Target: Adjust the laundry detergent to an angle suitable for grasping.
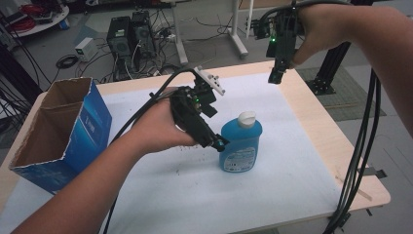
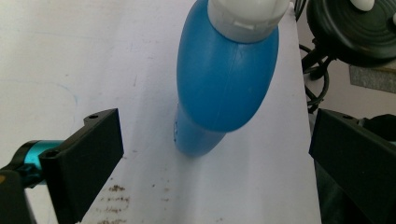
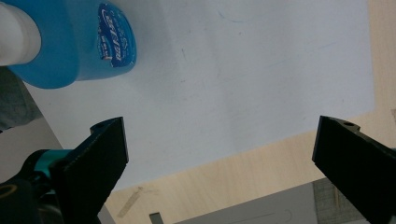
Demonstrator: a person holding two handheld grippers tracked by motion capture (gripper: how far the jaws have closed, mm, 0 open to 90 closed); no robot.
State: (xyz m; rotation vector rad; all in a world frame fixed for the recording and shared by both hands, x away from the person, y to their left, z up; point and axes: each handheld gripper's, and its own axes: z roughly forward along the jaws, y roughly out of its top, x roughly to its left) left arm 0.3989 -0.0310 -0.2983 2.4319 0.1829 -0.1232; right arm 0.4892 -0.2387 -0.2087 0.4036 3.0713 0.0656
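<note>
A blue bottle (image 1: pixel 240 143) with a white cap stands upright on the white mat (image 1: pixel 272 175) near the middle of the table. My left gripper (image 1: pixel 215 141) hovers just left of it, open, its jaws apart from the bottle's body. In the left gripper view the blue bottle (image 2: pixel 224 79) stands ahead between the two wide-spread jaws, untouched. My right gripper (image 1: pixel 275 75) hangs high over the mat's far right corner, open and holding nothing. The right gripper view looks down on the blue bottle (image 3: pixel 74 42) at its upper left.
An open blue cardboard box (image 1: pixel 61 134) stands at the table's left edge. Brown crumbs (image 2: pixel 114 200) speckle the mat near the bottle. Cables (image 1: pixel 358 151) hang past the right edge. Computer towers (image 1: pixel 129 39) sit on the floor beyond the table.
</note>
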